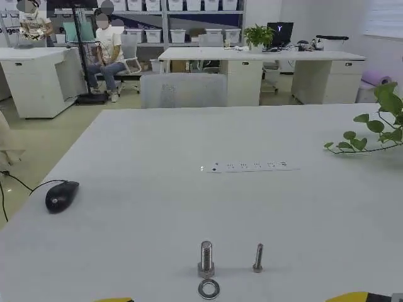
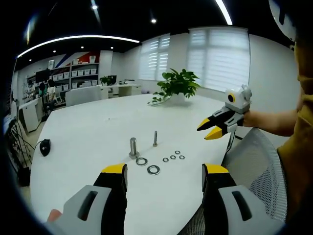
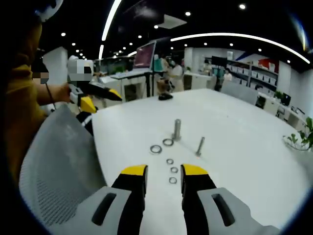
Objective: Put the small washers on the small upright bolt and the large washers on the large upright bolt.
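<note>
On the white table (image 1: 126, 251) the large bolt (image 1: 206, 257) and the small bolt (image 1: 258, 257) stand upright, both bare; no washer sits on either, so I judge the whole task is ahead; two large washers (image 2: 153, 170) lie flat just beside the large bolt; the small washers (image 2: 172, 157) cluster near them; the left gripper (image 2: 164, 176) hovers, jaws wide and empty; the right gripper (image 3: 164, 174) has narrow jaws, gripping nothing.
</note>
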Demonstrator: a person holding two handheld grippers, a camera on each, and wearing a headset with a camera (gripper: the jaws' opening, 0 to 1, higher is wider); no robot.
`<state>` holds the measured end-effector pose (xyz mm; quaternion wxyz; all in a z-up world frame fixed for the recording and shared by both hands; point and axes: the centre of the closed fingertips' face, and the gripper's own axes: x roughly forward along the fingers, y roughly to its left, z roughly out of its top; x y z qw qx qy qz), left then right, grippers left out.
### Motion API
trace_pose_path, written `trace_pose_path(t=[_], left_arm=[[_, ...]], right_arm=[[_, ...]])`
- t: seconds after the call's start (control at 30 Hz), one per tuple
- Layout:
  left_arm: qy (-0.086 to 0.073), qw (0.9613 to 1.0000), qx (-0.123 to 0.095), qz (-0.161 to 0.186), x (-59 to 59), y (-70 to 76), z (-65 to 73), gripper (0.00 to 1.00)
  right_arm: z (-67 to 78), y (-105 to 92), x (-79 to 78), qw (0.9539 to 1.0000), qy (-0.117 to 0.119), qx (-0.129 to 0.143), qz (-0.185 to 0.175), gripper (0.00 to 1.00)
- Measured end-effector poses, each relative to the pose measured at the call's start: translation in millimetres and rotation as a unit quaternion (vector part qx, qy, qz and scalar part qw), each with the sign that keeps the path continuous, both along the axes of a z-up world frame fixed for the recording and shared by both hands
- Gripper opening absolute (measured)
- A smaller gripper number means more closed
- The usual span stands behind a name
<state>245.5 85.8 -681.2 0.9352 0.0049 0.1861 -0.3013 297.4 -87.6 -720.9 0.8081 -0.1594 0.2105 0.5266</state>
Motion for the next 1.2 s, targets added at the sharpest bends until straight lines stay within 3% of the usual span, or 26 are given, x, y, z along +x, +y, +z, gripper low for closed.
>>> trace_pose_path(t=[0.07, 0.27, 0.4, 0.6, 0.73, 1.2], left_arm=[[0.004, 1.0000, 0.004, -0.001, 0.4, -0.2, -0.2, 0.61], [-0.013, 0.9999, 0.002, 0.004, 6.1, 0.5, 8.5, 0.61], [-0.016, 0.9999, 0.001, 0.002, 5.2, -1.3, 9.9, 0.61], [-0.009, 1.0000, 0.004, 0.000, 0.8, -0.3, 5.9, 0.61], [-0.016, 0.9999, 0.000, 0.002, -1.4, -0.2, 9.6, 0.61], [-0.011, 0.9999, 0.003, -0.002, -5.4, -1.4, 7.8, 0.61]], right_arm=[[-1.9, -2.1, -1.8, 0.9999, 0.003, -0.011, 0.000, 0.27], [3.8, -2.7, -4.7, 1.0000, -0.003, -0.008, -0.001, 0.27], [7.3, -1.0, -4.8, 0.9999, -0.008, -0.009, -0.001, 0.27], [10.2, 1.7, -2.7, 0.9999, -0.012, -0.005, -0.004, 0.27], [12.0, 1.9, -4.7, 0.9999, -0.015, -0.005, -0.003, 0.27], [11.6, 4.4, -7.2, 0.9999, -0.016, -0.001, -0.003, 0.27]])
